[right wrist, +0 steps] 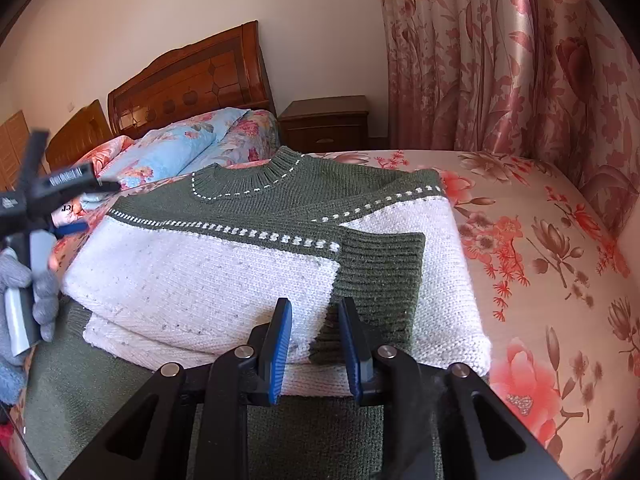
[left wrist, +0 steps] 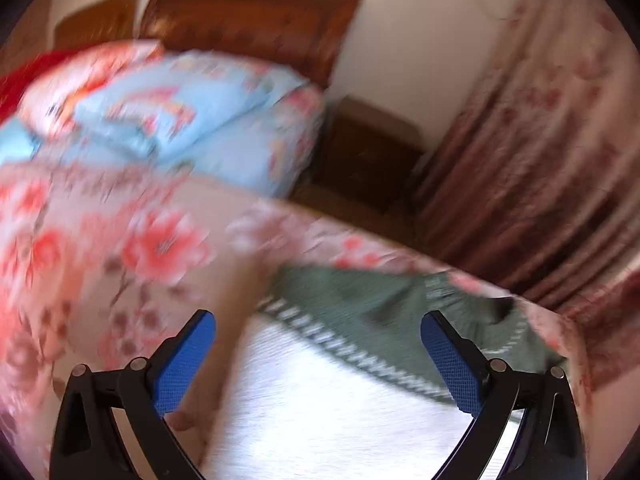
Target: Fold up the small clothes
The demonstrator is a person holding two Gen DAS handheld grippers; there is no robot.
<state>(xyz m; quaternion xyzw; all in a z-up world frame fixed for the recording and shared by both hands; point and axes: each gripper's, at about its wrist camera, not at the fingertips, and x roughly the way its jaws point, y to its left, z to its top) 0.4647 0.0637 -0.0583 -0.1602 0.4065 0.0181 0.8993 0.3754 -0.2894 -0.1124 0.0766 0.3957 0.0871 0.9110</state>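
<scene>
A green and white knitted sweater (right wrist: 224, 276) lies on the floral bed sheet (right wrist: 560, 280), both sleeves folded across its chest, collar toward the headboard. My right gripper (right wrist: 314, 332) hovers over the sweater's lower part, just above the green cuff (right wrist: 380, 276) of the folded sleeve, jaws narrowly apart with nothing between them. My left gripper (left wrist: 318, 356) is wide open and empty above the sweater's white part (left wrist: 340, 408), in a motion-blurred view. The left gripper also shows in the right wrist view (right wrist: 60, 188), held in a grey-gloved hand at the sweater's left side.
Blue floral pillows (right wrist: 172, 152) lie at the bed's head before a wooden headboard (right wrist: 192, 80). A wooden nightstand (right wrist: 324, 124) stands beside floral curtains (right wrist: 500, 60). The bed edge (left wrist: 552, 320) runs close past the sweater in the left wrist view.
</scene>
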